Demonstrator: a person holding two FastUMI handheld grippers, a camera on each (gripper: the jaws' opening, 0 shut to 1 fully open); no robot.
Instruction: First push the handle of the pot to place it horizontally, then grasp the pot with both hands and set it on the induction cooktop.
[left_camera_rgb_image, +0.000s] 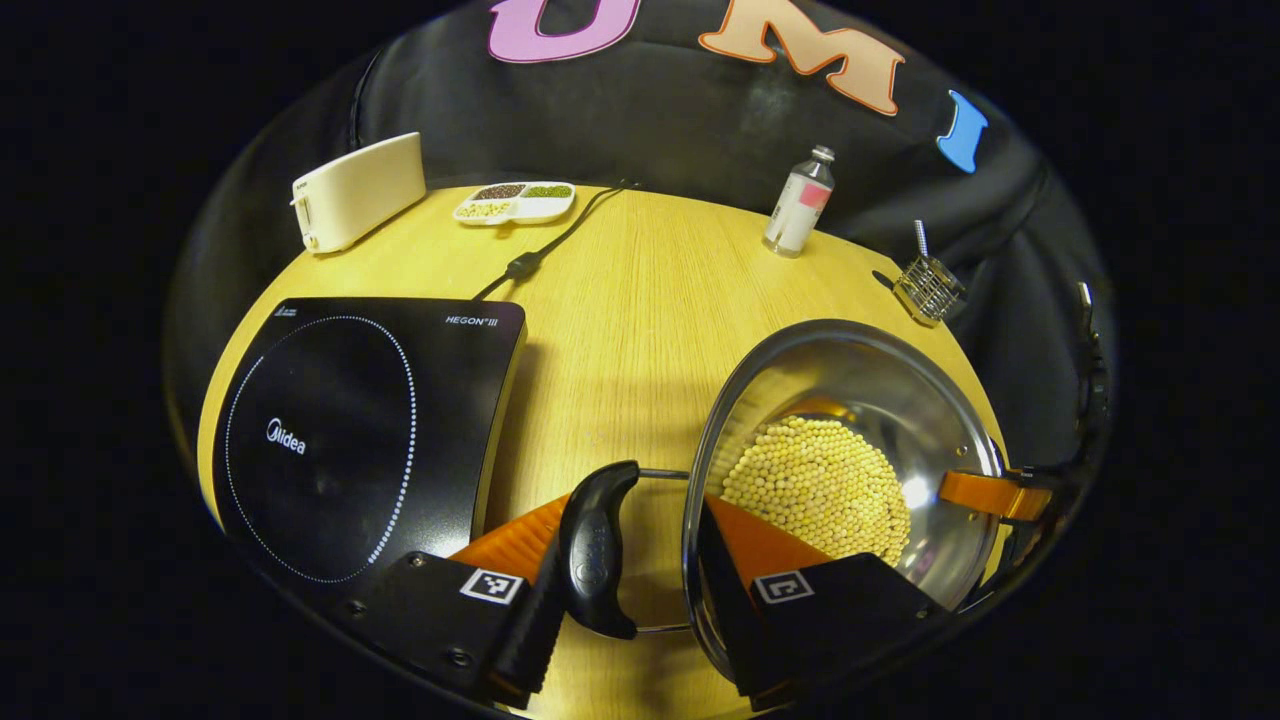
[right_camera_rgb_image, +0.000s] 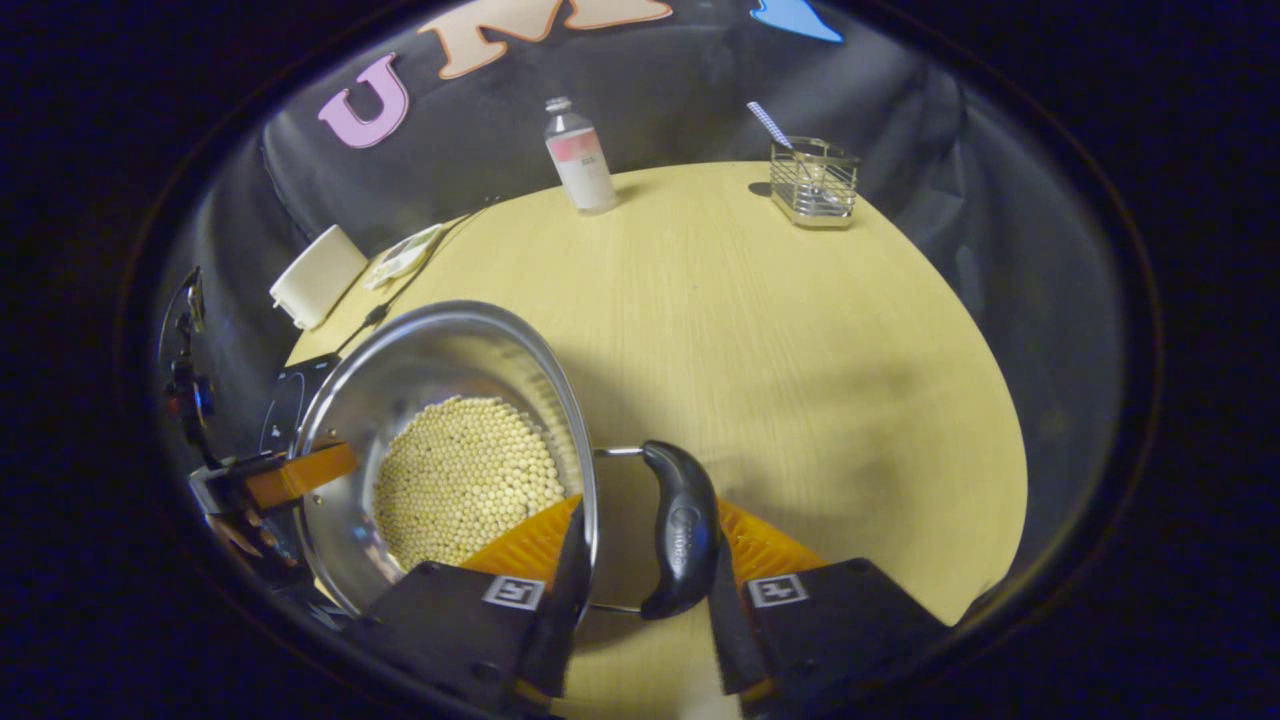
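Both grippers straddle the pot's two black handles, fingers spread, one finger inside the rim and one outside; neither visibly pinches yet. Left gripper (left_camera_rgb_image: 625, 590) brackets the left handle (left_camera_rgb_image: 595, 550); right gripper (right_camera_rgb_image: 640, 600) brackets the right handle (right_camera_rgb_image: 680, 530). Steel pot (left_camera_rgb_image: 880, 370), smooth, round and mirror-bright, sits right of the glossy black cooktop (left_camera_rgb_image: 360, 440) on the wooden table (left_camera_rgb_image: 620, 300). Uneven lifting could tip it, spilling the small pale beads (left_camera_rgb_image: 815, 485); slick curved plastic handles may slip.
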